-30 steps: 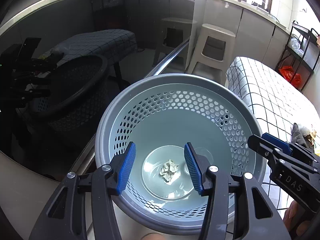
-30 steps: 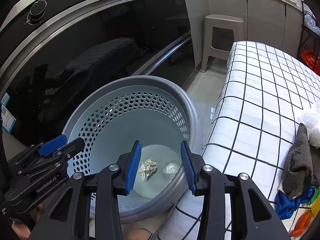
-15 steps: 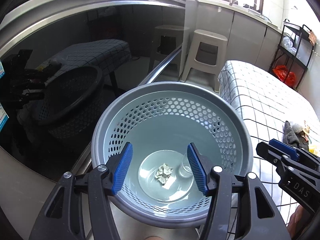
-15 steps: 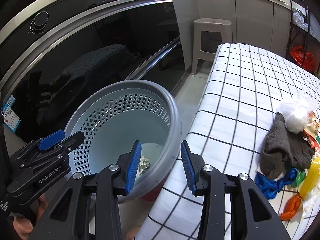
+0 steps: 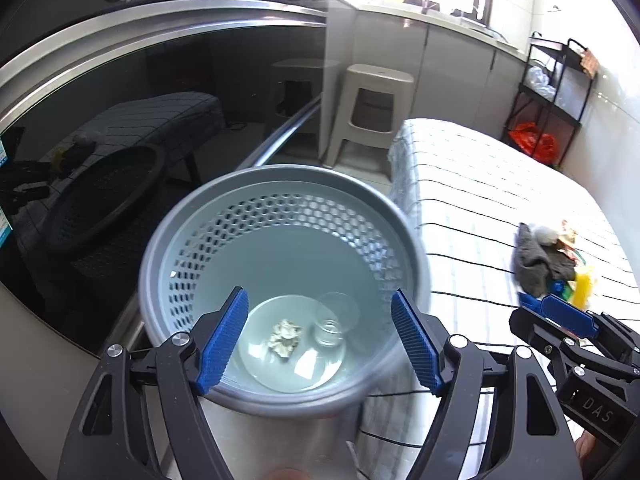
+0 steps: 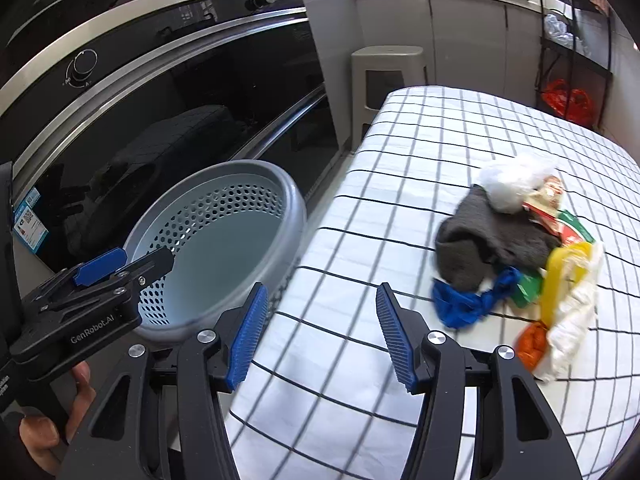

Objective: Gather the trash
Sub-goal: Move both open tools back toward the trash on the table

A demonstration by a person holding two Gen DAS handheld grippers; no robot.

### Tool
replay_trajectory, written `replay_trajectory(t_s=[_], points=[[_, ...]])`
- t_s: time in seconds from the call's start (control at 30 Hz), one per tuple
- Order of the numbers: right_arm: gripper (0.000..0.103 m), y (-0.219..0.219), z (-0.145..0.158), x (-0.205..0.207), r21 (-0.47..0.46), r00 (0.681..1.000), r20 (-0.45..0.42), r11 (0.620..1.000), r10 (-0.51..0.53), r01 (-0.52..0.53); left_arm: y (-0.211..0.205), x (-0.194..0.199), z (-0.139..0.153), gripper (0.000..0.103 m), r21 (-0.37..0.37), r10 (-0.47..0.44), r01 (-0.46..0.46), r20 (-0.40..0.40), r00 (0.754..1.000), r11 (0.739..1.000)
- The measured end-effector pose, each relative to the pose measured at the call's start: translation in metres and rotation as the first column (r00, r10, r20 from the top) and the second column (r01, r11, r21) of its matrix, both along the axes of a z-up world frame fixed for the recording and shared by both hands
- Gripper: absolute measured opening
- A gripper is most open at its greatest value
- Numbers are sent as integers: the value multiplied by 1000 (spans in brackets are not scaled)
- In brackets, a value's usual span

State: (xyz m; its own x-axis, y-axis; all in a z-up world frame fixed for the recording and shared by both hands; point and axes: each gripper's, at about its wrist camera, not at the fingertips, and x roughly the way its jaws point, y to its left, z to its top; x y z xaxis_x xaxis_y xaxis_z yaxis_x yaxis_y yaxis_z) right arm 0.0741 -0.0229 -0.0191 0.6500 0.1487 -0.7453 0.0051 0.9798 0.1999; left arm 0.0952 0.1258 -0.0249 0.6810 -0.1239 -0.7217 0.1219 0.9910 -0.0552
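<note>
A grey perforated bin (image 5: pixel 208 240) stands on the floor beside the checked table; it also shows in the right wrist view (image 6: pixel 292 208). A crumpled paper ball (image 5: pixel 285 338) and a clear plastic cup (image 5: pixel 331 320) lie on its bottom. My left gripper (image 5: pixel 318 340) is open and empty above the bin. My right gripper (image 6: pixel 320 340) is open and empty over the table's near edge. A trash pile lies at the table's right: a dark grey cloth (image 6: pixel 480 244), white wad (image 6: pixel 516 184), blue scrap (image 6: pixel 468 304), yellow wrapper (image 6: pixel 560 272), orange scrap (image 6: pixel 532 340).
The table has a white cloth with black grid lines (image 6: pixel 400 200). A black glass oven front with a steel handle (image 6: pixel 280 128) stands left of the bin. A beige plastic stool (image 6: pixel 388 72) stands behind. A black shelf rack (image 6: pixel 576 40) holds a red bag at the back right.
Both grippers have risen and pulled back from the bin. My right gripper has swung right from over the bin to over the table, bringing the trash pile into view.
</note>
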Motion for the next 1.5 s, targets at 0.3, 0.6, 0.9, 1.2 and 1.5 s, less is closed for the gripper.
replay_trajectory(t_s=[0.3, 0.6, 0.9, 1.2, 1.5], points=[[59, -63, 17, -40, -20, 995, 41, 995, -93, 94, -38, -18, 16, 76, 36, -63, 61, 50, 997, 997], [61, -122, 32, -61, -59, 982, 69, 982, -176, 180, -80, -27, 32, 79, 13, -142, 141, 74, 987, 990], [61, -155, 37, -71, -76, 975, 68, 973, -212, 217, -126, -20, 34, 80, 14, -200, 199, 73, 977, 980], [64, -177, 26, -62, -91, 967, 52, 963, -250, 254, -155, -2, 26, 80, 31, -241, 240, 64, 968, 970], [64, -191, 10, -54, -78, 960, 26, 956, -280, 281, -165, 8, 10, 80, 22, -255, 254, 32, 966, 967]])
